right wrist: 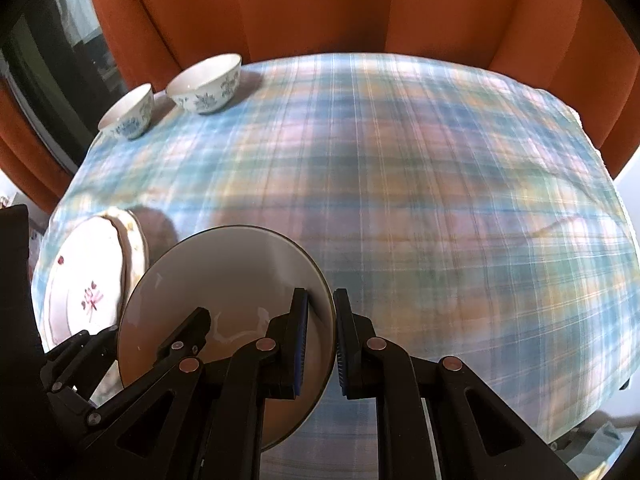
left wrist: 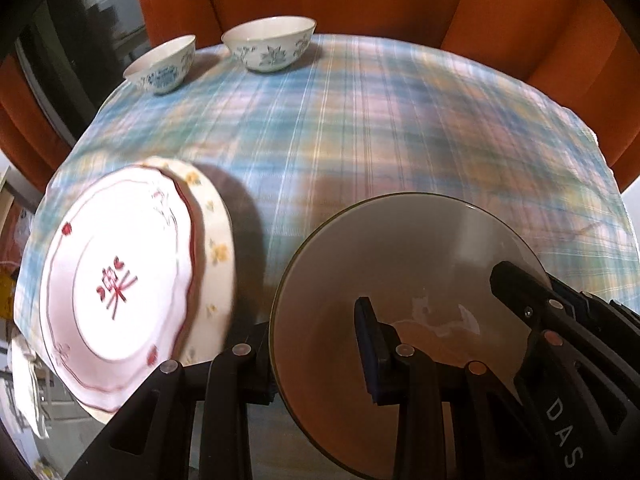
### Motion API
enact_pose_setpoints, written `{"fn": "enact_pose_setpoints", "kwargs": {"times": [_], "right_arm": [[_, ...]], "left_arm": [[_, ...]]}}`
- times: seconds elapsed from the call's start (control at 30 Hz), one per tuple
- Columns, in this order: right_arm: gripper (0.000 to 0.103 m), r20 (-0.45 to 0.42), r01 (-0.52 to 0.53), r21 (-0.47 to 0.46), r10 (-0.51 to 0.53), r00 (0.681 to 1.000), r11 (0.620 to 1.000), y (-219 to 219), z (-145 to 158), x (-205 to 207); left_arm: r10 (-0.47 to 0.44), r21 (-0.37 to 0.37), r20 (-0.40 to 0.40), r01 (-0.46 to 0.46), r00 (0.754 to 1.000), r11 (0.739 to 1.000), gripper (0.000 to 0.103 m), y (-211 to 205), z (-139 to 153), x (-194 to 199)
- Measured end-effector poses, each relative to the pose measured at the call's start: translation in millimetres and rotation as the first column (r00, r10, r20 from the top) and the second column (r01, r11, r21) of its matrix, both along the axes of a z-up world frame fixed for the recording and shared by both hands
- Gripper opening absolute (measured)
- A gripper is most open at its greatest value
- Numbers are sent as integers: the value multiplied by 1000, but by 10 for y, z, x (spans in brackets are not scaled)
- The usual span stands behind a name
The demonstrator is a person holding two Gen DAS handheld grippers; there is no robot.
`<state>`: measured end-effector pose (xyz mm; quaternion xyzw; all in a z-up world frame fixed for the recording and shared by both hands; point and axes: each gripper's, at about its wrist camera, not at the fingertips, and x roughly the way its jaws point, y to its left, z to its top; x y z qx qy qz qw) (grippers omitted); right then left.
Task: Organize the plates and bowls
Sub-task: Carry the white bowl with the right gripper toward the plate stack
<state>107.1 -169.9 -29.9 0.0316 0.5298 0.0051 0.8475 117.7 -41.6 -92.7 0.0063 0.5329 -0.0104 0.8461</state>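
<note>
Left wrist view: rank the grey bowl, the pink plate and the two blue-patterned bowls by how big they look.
1. Grey bowl, though it sits closest to the camera, so its lead is unsure.
2. Pink plate, also near.
3. Right blue-patterned bowl.
4. Left blue-patterned bowl.
Both small bowls stand far back, so they may be larger than they look.

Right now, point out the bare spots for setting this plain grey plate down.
Free: the wide plaid tablecloth right of the plain grey plate, and the middle strip before the two blue-patterned bowls. Crowded: near-left, by the stacked red-patterned plates.

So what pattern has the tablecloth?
Pastel plaid tablecloth, blue, pink and yellow; right wrist view shows it best.
</note>
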Motion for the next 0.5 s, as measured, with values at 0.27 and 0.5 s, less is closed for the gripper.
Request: {"fn": "enact_pose_setpoints", "kwargs": {"times": [0.27, 0.5], "right_arm": [[18, 0, -21, 21, 21, 1000, 1000, -72, -94, -88], [21, -41, -12, 51, 14, 999, 999, -110, -188, -153]], "left_arm": [[-6, 33, -4, 6, 1000, 999, 31, -98, -72, -101], [-28, 35, -36, 29, 999, 999, 37, -134, -133, -163]]}}
